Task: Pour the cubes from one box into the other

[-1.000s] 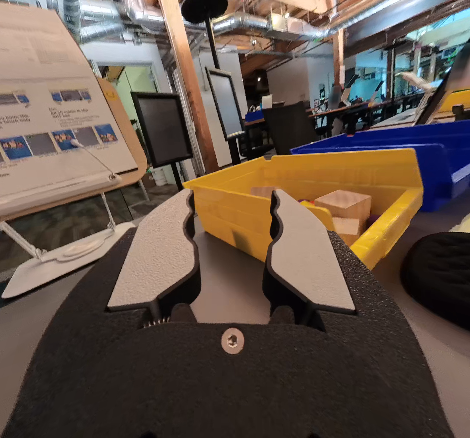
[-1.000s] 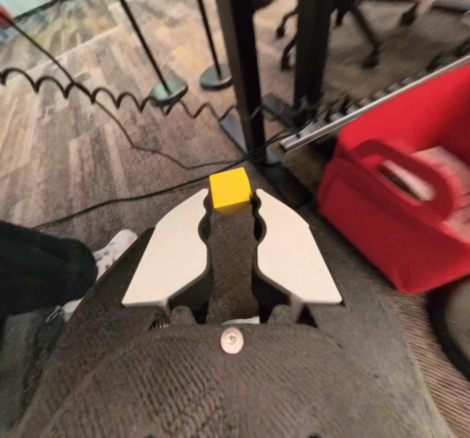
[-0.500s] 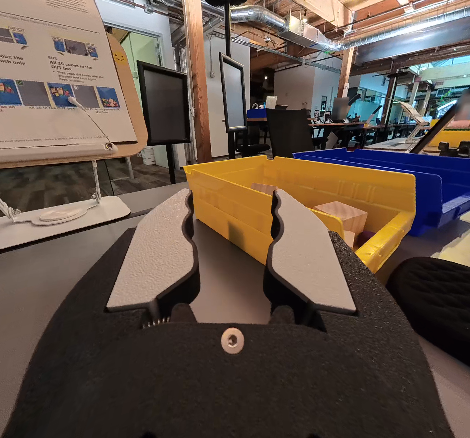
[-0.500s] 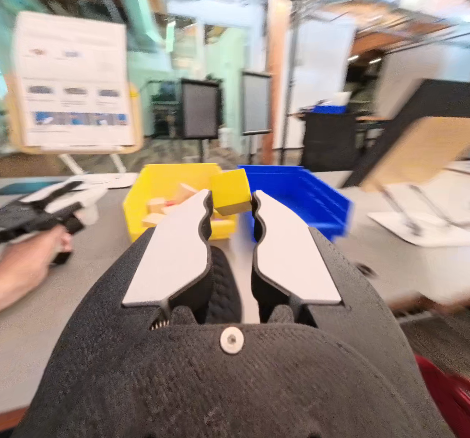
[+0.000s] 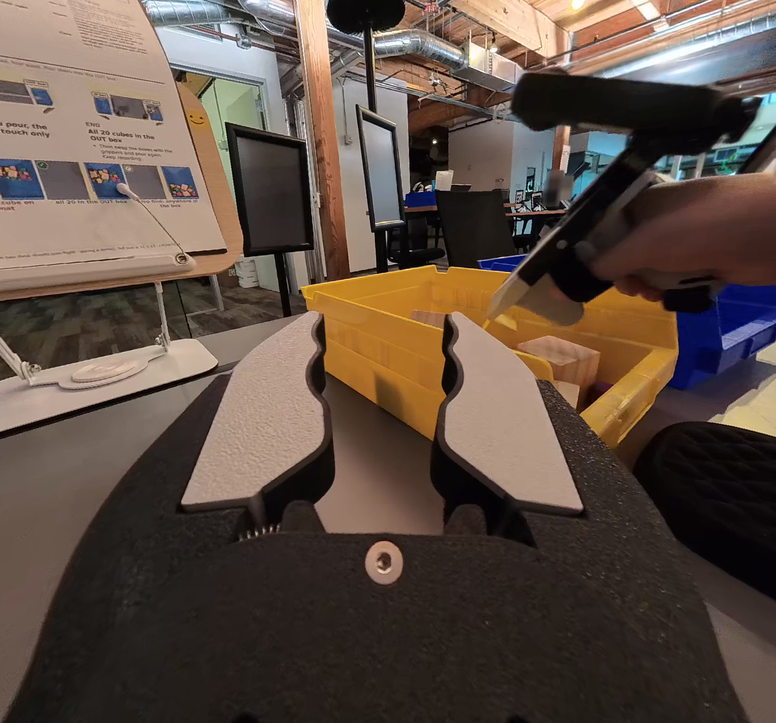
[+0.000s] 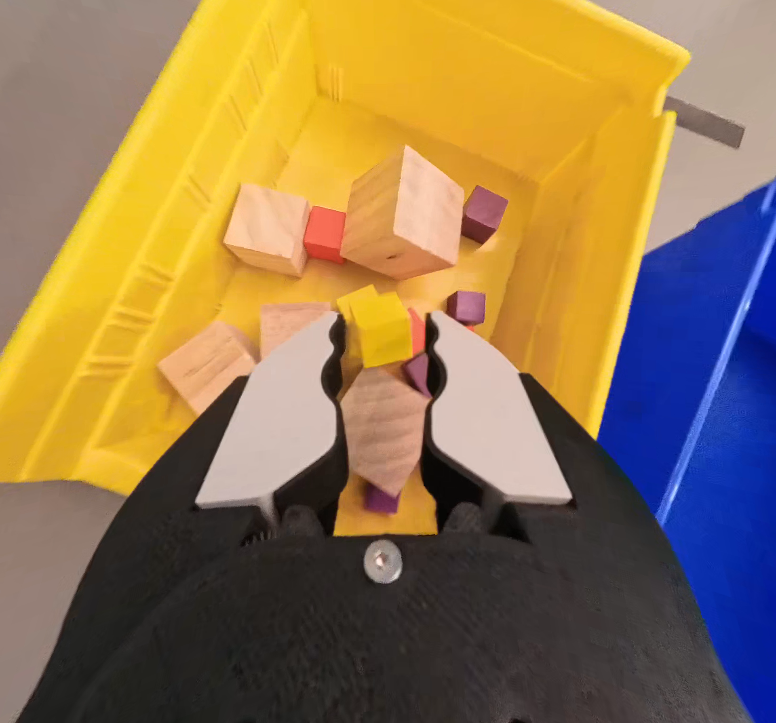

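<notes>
Over the yellow box (image 6: 495,56) we hold the right gripper (image 6: 384,335), fingers apart, yellow cube (image 6: 384,335) loose between the tips, above wooden, red and purple cubes inside. Blue box (image 6: 709,325) sits just beside. Left gripper (image 5: 383,335) low over the worktop (image 5: 63,493), fingers apart, empty
</notes>
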Motion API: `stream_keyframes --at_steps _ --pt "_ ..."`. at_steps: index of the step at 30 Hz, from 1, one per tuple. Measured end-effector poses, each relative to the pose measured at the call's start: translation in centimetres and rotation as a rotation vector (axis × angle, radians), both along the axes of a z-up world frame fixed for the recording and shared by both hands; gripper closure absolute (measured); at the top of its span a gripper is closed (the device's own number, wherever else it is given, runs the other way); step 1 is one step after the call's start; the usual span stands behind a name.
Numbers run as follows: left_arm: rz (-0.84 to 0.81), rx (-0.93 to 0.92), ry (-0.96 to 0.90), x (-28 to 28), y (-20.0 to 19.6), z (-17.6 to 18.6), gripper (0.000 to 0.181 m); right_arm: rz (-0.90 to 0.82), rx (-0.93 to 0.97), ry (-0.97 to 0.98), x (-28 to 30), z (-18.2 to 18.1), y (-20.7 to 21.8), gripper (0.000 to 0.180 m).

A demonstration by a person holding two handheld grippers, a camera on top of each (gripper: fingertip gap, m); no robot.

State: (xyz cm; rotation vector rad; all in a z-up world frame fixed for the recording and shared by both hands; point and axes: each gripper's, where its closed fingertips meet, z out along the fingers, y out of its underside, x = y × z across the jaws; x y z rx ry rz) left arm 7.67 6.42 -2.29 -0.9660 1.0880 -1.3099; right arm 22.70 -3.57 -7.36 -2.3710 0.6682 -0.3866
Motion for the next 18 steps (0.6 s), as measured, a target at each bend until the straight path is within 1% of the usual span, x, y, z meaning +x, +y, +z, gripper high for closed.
stream_keyframes --at_steps 1,4,5,7,8,10,12,13,15,18 --pt "-0.007 0.0 0.001 -0.1 -0.1 0.0 0.128 0.019 -0.016 -0.019 0.7 -0.1 0.2 0.136" --pt "-0.004 -0.018 -0.012 -0.6 0.2 0.1 0.129 0.104 0.036 -0.013 1.1 0.8 1.1 0.132" --pt "-0.01 -0.04 -0.014 -0.7 0.3 0.1 0.129 0.127 0.066 -0.023 1.1 1.9 1.1 0.131" --pt "-0.021 -0.059 -0.016 -0.9 0.4 0.2 0.129 0.133 0.122 -0.103 2.1 5.5 -0.1 0.129" --pt "-0.017 -0.055 -0.011 -0.9 0.4 0.1 0.129 0.115 0.153 -0.155 2.8 7.7 -1.4 0.125" --pt "-0.029 -0.062 -0.005 -0.9 0.2 0.0 0.129 0.017 0.204 -0.255 5.5 12.0 -5.2 0.121" --pt "-0.036 -0.065 -0.011 -1.0 0.1 0.1 0.129 -0.094 0.237 -0.296 8.6 14.4 -9.4 0.116" --pt "-0.041 -0.065 -0.014 -1.1 0.0 0.1 0.129 -0.16 0.229 -0.281 10.2 14.6 -11.7 0.114" --pt "-0.048 -0.062 -0.021 -1.3 -0.2 0.3 0.128 -0.27 0.197 -0.239 12.2 13.8 -15.8 0.112" --pt "-0.057 -0.04 -0.029 -1.3 -0.7 0.4 0.128 -0.372 0.145 -0.233 12.7 11.6 -20.6 0.111"
